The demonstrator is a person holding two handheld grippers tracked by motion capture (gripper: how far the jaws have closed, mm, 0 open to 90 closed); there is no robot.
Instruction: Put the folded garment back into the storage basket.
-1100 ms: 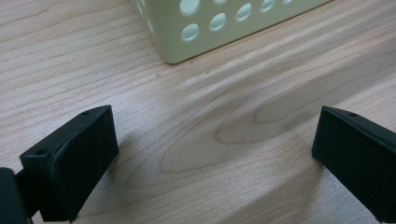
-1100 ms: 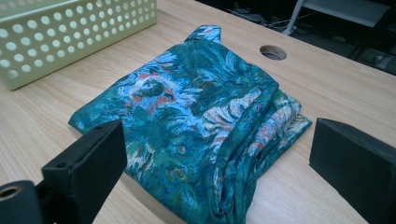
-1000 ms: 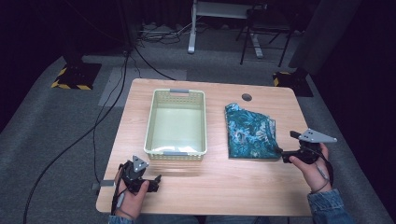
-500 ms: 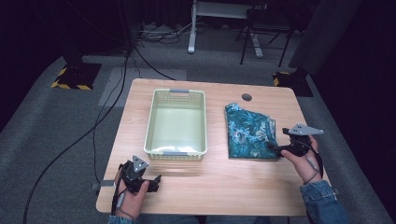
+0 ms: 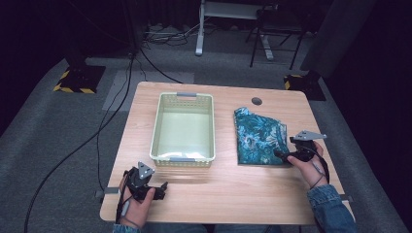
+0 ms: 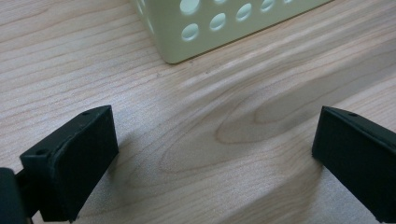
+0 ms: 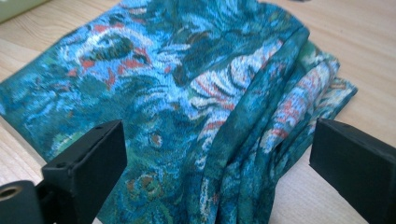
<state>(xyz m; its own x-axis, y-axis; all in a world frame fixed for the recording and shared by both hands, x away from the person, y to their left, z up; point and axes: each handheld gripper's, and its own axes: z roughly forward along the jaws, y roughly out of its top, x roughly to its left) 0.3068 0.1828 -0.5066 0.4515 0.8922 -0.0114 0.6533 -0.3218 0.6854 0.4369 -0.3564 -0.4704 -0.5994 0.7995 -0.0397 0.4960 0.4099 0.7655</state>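
A folded teal floral cloth [image 5: 258,135] lies on the wooden table [image 5: 228,187], right of a pale green plastic basket [image 5: 183,129]. My right gripper [image 5: 284,155] is open at the cloth's near right corner; in the right gripper view its jaws straddle the cloth's [image 7: 205,107] bunched folds, with the right gripper's midpoint [image 7: 219,172] over the fabric. My left gripper [image 5: 158,187] rests open on bare wood at the table's near left, and its own view [image 6: 215,163] looks at the basket's near corner [image 6: 205,28].
The basket is empty and has perforated walls. A round cable hole [image 5: 256,101] sits in the table's far right. Cables [image 5: 111,121] run over the grey floor to the left. A desk frame and a chair stand behind the table.
My right gripper has moved left and inward, from off the table's right edge to the cloth's near right corner. The left gripper has stayed still.
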